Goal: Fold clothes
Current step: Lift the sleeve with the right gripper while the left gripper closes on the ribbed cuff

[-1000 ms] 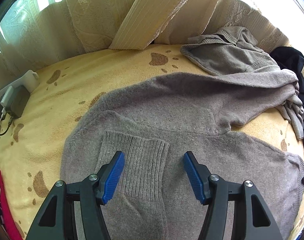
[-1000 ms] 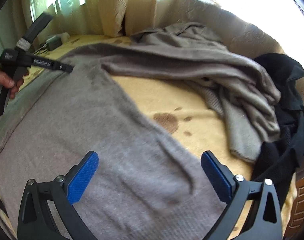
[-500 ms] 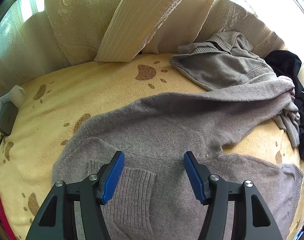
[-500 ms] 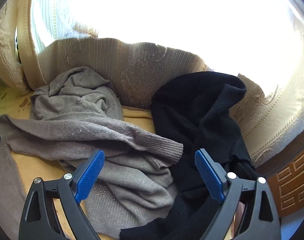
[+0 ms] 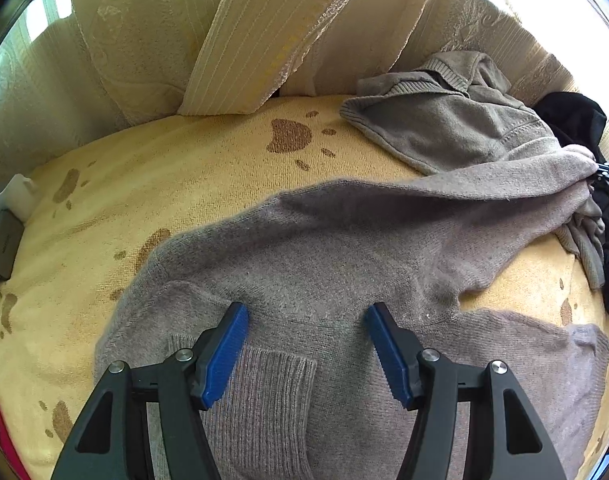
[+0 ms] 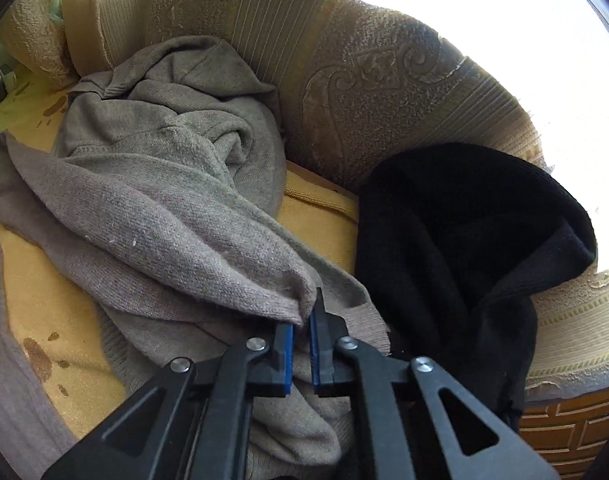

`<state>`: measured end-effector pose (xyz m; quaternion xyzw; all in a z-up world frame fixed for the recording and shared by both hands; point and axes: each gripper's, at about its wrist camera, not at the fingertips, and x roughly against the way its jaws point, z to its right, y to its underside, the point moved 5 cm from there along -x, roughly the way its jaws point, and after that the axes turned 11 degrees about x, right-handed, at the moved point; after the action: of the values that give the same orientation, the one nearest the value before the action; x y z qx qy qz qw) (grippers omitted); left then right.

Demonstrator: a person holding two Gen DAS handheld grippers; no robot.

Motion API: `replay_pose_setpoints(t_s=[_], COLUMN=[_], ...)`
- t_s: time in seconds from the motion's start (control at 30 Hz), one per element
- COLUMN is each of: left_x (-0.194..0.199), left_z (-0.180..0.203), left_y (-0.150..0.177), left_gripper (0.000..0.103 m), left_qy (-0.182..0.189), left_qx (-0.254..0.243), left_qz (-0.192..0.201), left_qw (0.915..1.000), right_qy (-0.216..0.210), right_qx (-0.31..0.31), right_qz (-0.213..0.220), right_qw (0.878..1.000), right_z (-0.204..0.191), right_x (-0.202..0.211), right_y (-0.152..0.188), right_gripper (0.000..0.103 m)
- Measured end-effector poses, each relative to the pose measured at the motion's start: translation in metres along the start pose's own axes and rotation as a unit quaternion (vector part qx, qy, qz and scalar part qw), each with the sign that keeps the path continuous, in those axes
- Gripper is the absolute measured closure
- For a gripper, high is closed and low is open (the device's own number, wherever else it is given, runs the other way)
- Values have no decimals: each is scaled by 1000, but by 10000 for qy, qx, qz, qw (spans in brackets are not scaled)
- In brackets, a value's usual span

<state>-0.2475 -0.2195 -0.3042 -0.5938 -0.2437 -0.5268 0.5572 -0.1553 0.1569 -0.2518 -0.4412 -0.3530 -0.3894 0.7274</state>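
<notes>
Two grippers are seen over a yellow blanket (image 5: 208, 184). The brown sweater (image 5: 328, 264) is spread near the left gripper (image 5: 306, 344), whose jaws stand apart, empty. Its sleeve (image 6: 176, 240), stretched right, has just been clamped by the right gripper (image 6: 301, 344).

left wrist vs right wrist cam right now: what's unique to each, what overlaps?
Left wrist only: the open left gripper over the spread sweater's body, a folded ribbed cuff, a charger.

Right wrist only: the right gripper, its jaws closed on the sleeve end; a wooden panel.

Both: the sleeve, the crumpled grey sweater, the black garment, the paw-print blanket.
</notes>
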Motion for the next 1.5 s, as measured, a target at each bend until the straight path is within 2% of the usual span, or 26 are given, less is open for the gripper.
replay_pose_setpoints(t_s=[0.17,0.4,0.47,0.53,0.67,0.77,0.83,0.93,1.03,1.1,1.23,1.3,1.37,1.47,1.5], left_x=[0,5,14,25,31,27,29,38,35,32,32,34,35,37,38], left_z=[-2,-4,-4,-1,14,22,27,38,48,50,48,46,45,43,42], left_y=[-3,-3,-4,-6,-11,-11,-4,5,7,7,7,8,9,10,11], left_gripper=[37,36,36,36,34,31,31,31,31,31,32,38,68,87,89], left_qy=[122,280,418,394,-197,-534,-585,-288,-188,-125,255,372,372,290,263], left_qx=[65,172,250,158,-581,-1277,-1625,-1913,-2086,-2124,-2075,-2072,-2117,-2183,-2206], left_qz=[21,71,157,317,772,959,1002,1130,1105,1068,894,876,830,816,812], left_qw=[9999,9994,9987,9986,9951,9857,9799,9746,9716,9713,9738,9737,9731,9720,9716], right_qy=[212,320,358,392,359,363,424,568,630,662,686,710,711,736,752], right_qx=[-368,-279,-242,-176,-158,-168,-141,-98,-141,-167,-111,-80,-100,-156,-171], right_qz=[493,895,976,1064,1274,1411,1473,1538,1620,1673,1696,1672,1637,1576,1556], right_qw=[9979,9951,9943,9934,9911,9892,9881,9864,9847,9835,9831,9833,9839,9846,9848], right_z=[1,-17,-23,-30,-44,-51,-54,-55,-54,-54,-60,-65,-68,-72,-73], right_x=[56,135,152,168,200,220,232,247,256,261,267,269,269,270,271], right_y=[2,-9,-17,-21,-27,-29,-30,-35,-41,-46,-48,-45,-42,-36,-33], right_gripper=[95,95,95,95,95,95,95,95,95,95,95,95,95,95,95])
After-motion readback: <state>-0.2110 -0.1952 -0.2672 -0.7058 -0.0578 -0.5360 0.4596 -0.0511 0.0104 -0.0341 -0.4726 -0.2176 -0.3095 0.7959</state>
